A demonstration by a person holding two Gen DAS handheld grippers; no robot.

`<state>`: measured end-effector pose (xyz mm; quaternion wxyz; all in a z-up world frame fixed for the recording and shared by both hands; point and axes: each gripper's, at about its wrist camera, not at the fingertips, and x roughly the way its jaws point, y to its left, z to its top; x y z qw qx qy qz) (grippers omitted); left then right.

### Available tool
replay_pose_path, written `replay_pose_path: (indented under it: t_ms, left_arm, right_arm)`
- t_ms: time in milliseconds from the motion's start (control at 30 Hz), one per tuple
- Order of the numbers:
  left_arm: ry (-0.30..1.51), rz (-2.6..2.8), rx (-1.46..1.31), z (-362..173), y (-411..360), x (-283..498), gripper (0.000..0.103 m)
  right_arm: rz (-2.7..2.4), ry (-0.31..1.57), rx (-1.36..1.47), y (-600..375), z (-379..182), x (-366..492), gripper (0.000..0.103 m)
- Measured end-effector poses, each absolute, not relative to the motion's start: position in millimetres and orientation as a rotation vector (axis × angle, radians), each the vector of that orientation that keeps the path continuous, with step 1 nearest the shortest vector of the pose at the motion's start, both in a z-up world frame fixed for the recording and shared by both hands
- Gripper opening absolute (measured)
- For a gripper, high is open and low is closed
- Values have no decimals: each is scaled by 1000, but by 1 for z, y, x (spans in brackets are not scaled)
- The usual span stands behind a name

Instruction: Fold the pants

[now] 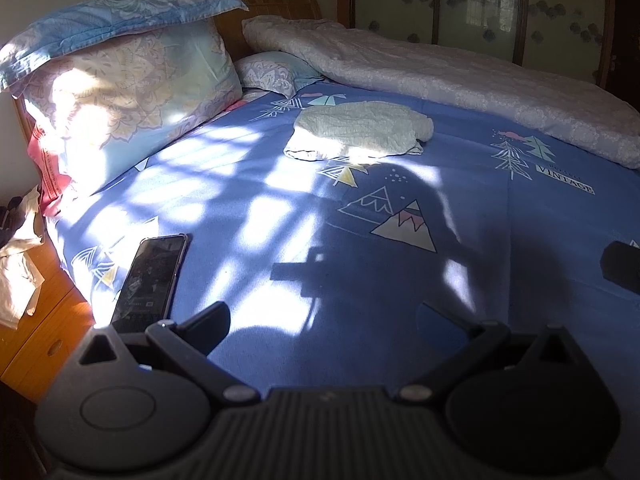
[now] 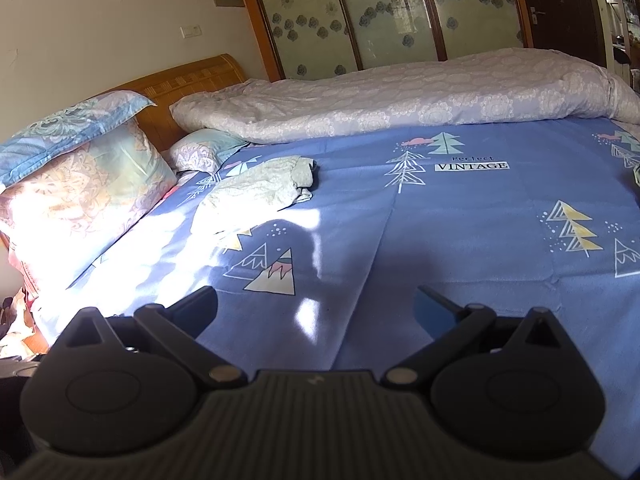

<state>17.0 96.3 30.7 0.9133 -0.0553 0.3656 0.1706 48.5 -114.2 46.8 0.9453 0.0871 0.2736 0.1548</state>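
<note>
The pants (image 1: pixel 356 130) are a pale, crinkled bundle lying folded on the blue patterned bedsheet (image 1: pixel 400 280), far ahead near the pillows. They also show in the right wrist view (image 2: pixel 260 188) at upper left. My left gripper (image 1: pixel 322 316) is open and empty, low over the near part of the sheet, well short of the pants. My right gripper (image 2: pixel 316 300) is open and empty too, over the near sheet, apart from the pants. A dark part of the right gripper (image 1: pixel 620 266) shows at the right edge of the left wrist view.
A phone (image 1: pixel 152 276) lies on the sheet near the left bed edge. Stacked pillows (image 1: pixel 120 80) lean on the wooden headboard (image 2: pixel 184 80). A rolled white quilt (image 2: pixel 400 96) runs along the far side. A wooden nightstand with crumpled cloth (image 1: pixel 20 264) stands at left.
</note>
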Motion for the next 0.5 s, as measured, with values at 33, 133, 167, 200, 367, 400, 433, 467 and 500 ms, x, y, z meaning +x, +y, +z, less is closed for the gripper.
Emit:
replay_pose_path:
  t_ms: [33,133,167,200,367,400,433,467,500]
  left_arm:
    - [752,353,-117,31,96,17,103]
    - [747,355,-124,32,97,16,103]
    - [754,359,-122,31,97,16,103]
    - [759,362,-118,31,97,17,103]
    - [762,376,-106,30,97,18,103]
    - [759,382,-97,30,96,18,103]
    - [755,388,-86,30,95,18,103]
    - [753,394,-76,30,95,18,103]
    - [754,399,-69,30,94,18,103]
  right_arm:
    - [316,559,177,-114,47,48,103]
    - [323,565,176,-113,46,48,103]
    - [326,566,174,-112,45,47,103]
    - [328,567,171,-112,45,47,103]
    - [333,571,169,-111,44,46,103]
    - [332,571,169,-111,44,46,103]
    - [331,571,170,-111,45,46,103]
    - [331,571,171,-112,45,46,103]
    - [330,571,172,-111,45,46,103]
